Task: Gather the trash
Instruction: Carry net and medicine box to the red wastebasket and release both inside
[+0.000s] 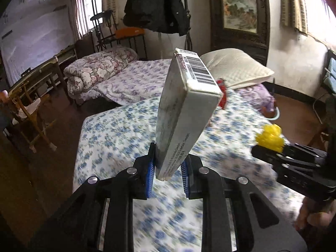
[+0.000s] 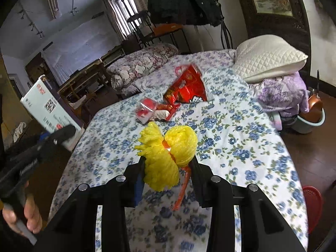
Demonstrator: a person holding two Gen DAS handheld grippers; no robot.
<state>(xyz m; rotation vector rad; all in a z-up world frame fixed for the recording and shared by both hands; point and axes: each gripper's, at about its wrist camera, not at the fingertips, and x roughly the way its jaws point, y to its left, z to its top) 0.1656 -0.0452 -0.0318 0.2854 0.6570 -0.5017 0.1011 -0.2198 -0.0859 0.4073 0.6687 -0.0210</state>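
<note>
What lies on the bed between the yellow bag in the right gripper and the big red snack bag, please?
In the right wrist view, small red wrappers lie between yellow bag and red snack bag.

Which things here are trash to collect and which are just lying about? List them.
Trash:
- flat white cardboard box, in left claw
- crumpled yellow plastic bag, in right claw
- red snack wrappers on the bed

Lying about:
- white quilted pillow
- rolled floral quilt
- black jacket
</note>
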